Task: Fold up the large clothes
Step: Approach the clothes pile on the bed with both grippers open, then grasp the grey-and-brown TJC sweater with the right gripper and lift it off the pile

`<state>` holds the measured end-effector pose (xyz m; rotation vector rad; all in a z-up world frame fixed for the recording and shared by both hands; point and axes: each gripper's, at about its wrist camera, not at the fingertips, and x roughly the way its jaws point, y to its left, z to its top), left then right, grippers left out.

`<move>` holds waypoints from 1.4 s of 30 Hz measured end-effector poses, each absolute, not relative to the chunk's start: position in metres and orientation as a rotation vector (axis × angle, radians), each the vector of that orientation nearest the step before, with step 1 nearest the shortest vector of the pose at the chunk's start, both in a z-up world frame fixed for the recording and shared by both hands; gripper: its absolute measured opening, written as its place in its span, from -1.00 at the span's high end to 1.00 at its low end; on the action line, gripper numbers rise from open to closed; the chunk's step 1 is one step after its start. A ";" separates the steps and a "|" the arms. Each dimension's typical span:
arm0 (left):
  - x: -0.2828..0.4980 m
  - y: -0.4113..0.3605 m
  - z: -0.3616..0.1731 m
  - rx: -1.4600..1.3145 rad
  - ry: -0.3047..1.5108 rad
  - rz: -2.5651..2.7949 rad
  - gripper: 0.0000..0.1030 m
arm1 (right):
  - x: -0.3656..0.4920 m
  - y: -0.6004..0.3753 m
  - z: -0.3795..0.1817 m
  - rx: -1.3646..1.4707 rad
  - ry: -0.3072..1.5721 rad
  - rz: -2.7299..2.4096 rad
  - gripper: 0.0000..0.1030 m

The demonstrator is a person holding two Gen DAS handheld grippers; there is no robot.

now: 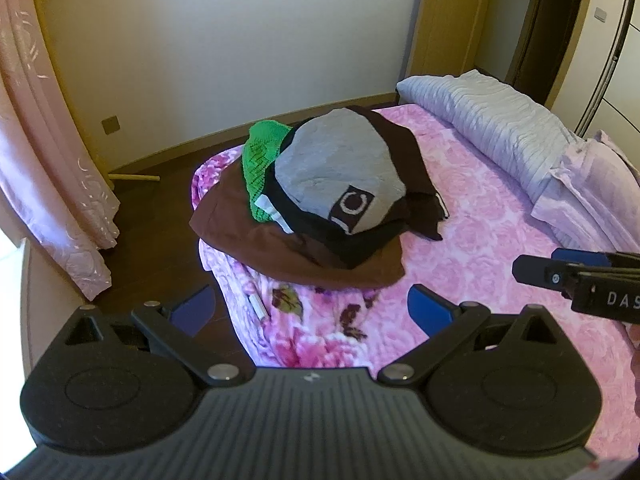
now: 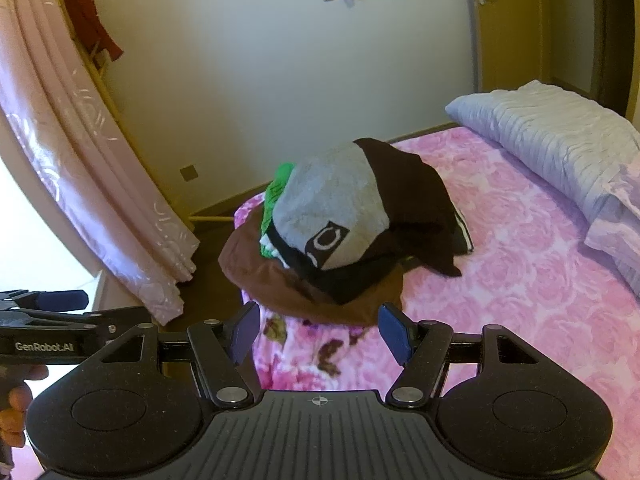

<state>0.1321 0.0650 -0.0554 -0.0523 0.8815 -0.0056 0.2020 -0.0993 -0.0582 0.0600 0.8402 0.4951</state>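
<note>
A heap of clothes [image 1: 320, 196] [image 2: 340, 232] lies on the near corner of a bed with a pink floral cover [image 1: 480, 232] [image 2: 520, 280]. On top is a grey garment [image 1: 336, 164] [image 2: 332, 204] with a black patch; a green knit [image 1: 260, 160] [image 2: 276, 196], dark brown and black pieces [image 1: 404, 160], and a wide brown one [image 1: 248, 232] [image 2: 260, 272] lie under it. My left gripper [image 1: 310, 308] hovers open in front of the heap, holding nothing. My right gripper [image 2: 318, 332] is likewise open and short of the heap; it also shows in the left wrist view [image 1: 560, 272].
A rolled lilac quilt [image 1: 492, 120] [image 2: 560, 136] and a pillow [image 1: 592, 184] lie along the bed's right side. Pink curtains [image 1: 52, 168] [image 2: 92, 176] hang left. Dark floor [image 1: 160, 200], a white wall and a wooden door [image 1: 440, 20] lie beyond. A hand [image 2: 16, 412] holds the left gripper.
</note>
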 end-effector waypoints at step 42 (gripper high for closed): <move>0.431 0.183 -0.231 0.015 1.071 -0.131 -0.95 | 0.430 0.121 -0.292 -0.676 0.754 0.464 1.00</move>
